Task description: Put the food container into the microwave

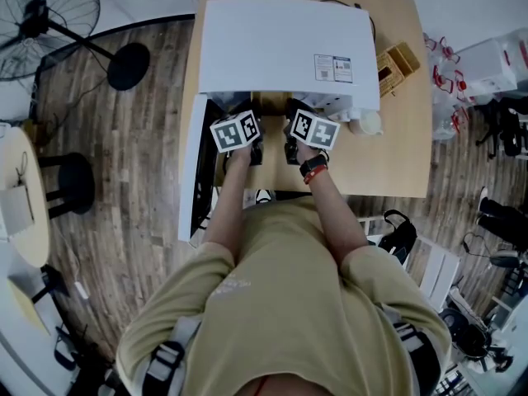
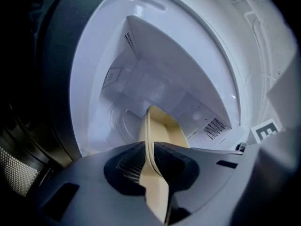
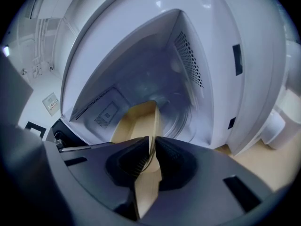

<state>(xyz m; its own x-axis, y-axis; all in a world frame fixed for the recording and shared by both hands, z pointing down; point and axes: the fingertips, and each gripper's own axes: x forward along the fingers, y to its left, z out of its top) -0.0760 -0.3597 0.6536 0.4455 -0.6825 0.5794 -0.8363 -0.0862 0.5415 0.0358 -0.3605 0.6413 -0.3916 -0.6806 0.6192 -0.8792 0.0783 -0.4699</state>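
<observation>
A cream-coloured food container (image 2: 162, 128) (image 3: 136, 121) is held by its two rims in front of the open white microwave (image 1: 285, 48). My left gripper (image 2: 149, 159) is shut on the container's left rim, and my right gripper (image 3: 151, 152) is shut on its right rim. Both gripper views look into the microwave's white cavity, where the container's far end reaches over the round turntable (image 3: 176, 119). In the head view the marker cubes of the left gripper (image 1: 237, 130) and right gripper (image 1: 313, 129) sit side by side at the microwave's mouth; the container is hidden there.
The microwave door (image 1: 192, 167) stands swung open to the left. The microwave rests on a wooden table (image 1: 396, 163) with a white round object (image 1: 367, 122) and a small wooden box (image 1: 396, 63) at its right. A fan (image 1: 45, 23) and a stool (image 1: 74, 180) stand on the floor to the left.
</observation>
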